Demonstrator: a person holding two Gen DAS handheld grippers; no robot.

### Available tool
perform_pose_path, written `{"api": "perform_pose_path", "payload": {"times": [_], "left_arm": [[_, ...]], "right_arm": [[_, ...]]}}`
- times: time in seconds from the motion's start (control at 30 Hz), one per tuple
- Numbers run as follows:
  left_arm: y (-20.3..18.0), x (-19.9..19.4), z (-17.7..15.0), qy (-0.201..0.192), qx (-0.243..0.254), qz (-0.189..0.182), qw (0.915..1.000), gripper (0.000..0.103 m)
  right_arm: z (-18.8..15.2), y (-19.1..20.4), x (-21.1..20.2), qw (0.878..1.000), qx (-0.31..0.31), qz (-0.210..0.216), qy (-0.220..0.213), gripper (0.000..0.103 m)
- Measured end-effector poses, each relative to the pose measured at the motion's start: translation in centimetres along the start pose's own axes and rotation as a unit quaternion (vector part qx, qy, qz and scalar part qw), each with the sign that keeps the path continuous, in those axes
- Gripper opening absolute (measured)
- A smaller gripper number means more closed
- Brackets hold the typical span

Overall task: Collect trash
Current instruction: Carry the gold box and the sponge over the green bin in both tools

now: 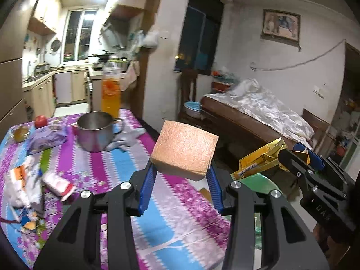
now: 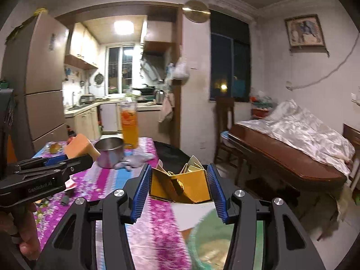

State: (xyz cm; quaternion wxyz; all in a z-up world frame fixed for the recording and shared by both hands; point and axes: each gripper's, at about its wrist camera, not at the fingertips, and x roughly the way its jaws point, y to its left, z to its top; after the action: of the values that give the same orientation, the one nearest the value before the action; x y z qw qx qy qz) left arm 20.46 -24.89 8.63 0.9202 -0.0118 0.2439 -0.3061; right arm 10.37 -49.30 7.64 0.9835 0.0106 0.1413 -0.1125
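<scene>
Left gripper clamped on orange sponge, right gripper on yellow carton; both raised beyond table edge, open floor ahead toward bed.

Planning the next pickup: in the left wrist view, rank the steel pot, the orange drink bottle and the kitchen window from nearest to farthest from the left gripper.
1. Steel pot: on the tablecloth, ahead and left of the left gripper, which holds a tan block.
2. Orange drink bottle: right behind the pot, at the table's far edge.
3. Kitchen window: far back, at the kitchen's end wall.
</scene>
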Motion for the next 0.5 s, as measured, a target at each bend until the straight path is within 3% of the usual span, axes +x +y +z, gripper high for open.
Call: {"api": "perform_pose_path", "payload": {"times": [0.33,0.5], "left_arm": [[-6.4,5.6,0.1,0.04,0.031,-0.057,0.9971,0.041],[-9.1,8.8,-0.7,0.076,0.045,-0.078,0.9931,0.041]], "right_arm": [[-1.2,-9.6,1.4,0.996,0.02,-0.06,0.056,0.052],[-2.1,-12.4,3.0,0.993,0.027,-0.072,0.093,0.052]]}}
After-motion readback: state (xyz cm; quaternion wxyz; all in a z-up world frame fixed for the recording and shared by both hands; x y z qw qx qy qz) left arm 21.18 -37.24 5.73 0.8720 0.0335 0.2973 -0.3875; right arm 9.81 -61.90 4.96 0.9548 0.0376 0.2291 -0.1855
